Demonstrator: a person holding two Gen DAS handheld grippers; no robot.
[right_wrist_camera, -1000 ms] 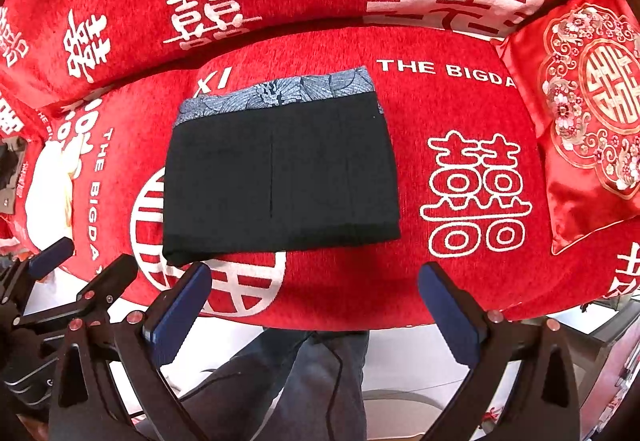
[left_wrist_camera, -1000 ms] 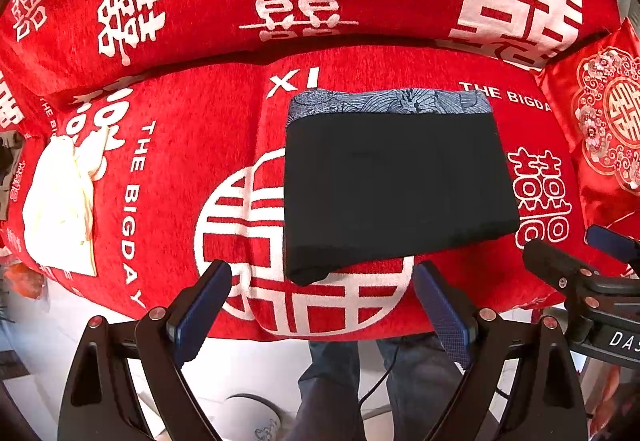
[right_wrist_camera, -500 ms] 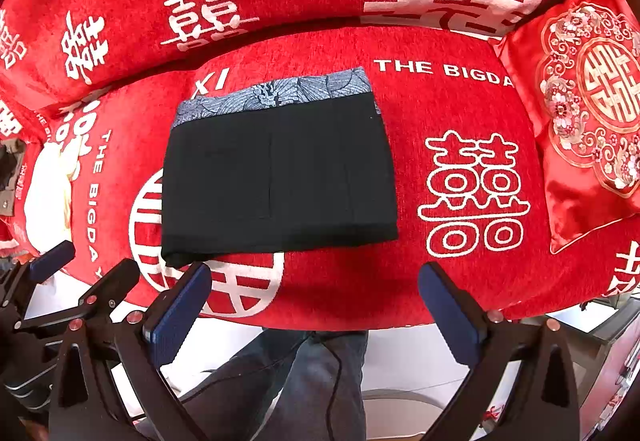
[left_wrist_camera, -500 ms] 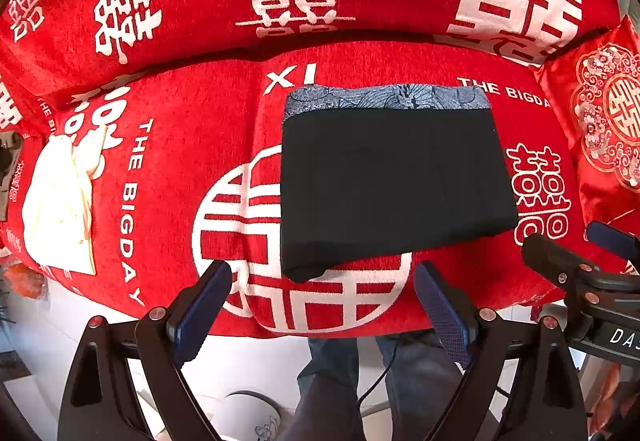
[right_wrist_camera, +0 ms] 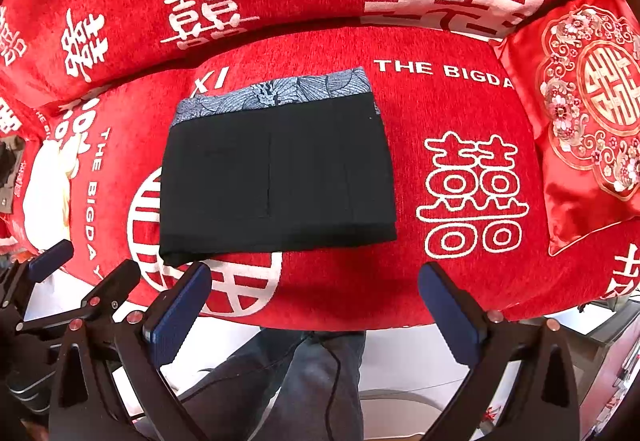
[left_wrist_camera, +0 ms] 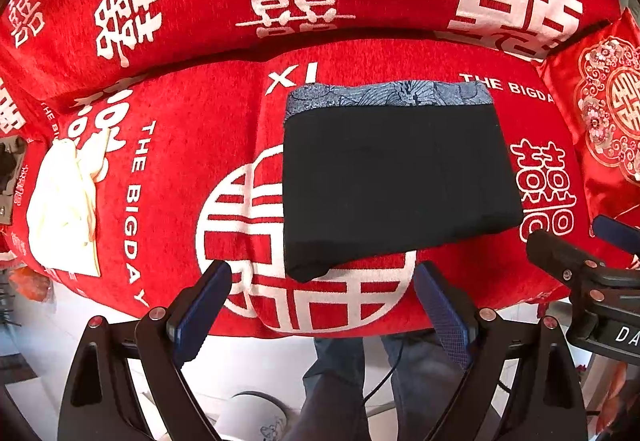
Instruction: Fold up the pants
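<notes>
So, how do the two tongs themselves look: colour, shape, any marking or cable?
Both the left tongs and the right tongs have black angular frames with triangular cut-outs and silver rivets. Each finger carries a flat dark blue pad with a fine grid texture. The right tongs' body shows white letters "DA", cut off at the picture edge. A thin black cable hangs in front of the person's grey trousers.

Small camera drift, nothing handled

Over the last second we see the folded black pants (left_wrist_camera: 396,181) slide slightly leftward and a touch lower in the left wrist view, and slightly leftward in the right wrist view (right_wrist_camera: 276,177); in the left wrist view the right gripper (left_wrist_camera: 576,245) at the right edge sits a little lower, while the left gripper (right_wrist_camera: 88,259) at the lower left of the right wrist view sits marginally higher.
</notes>
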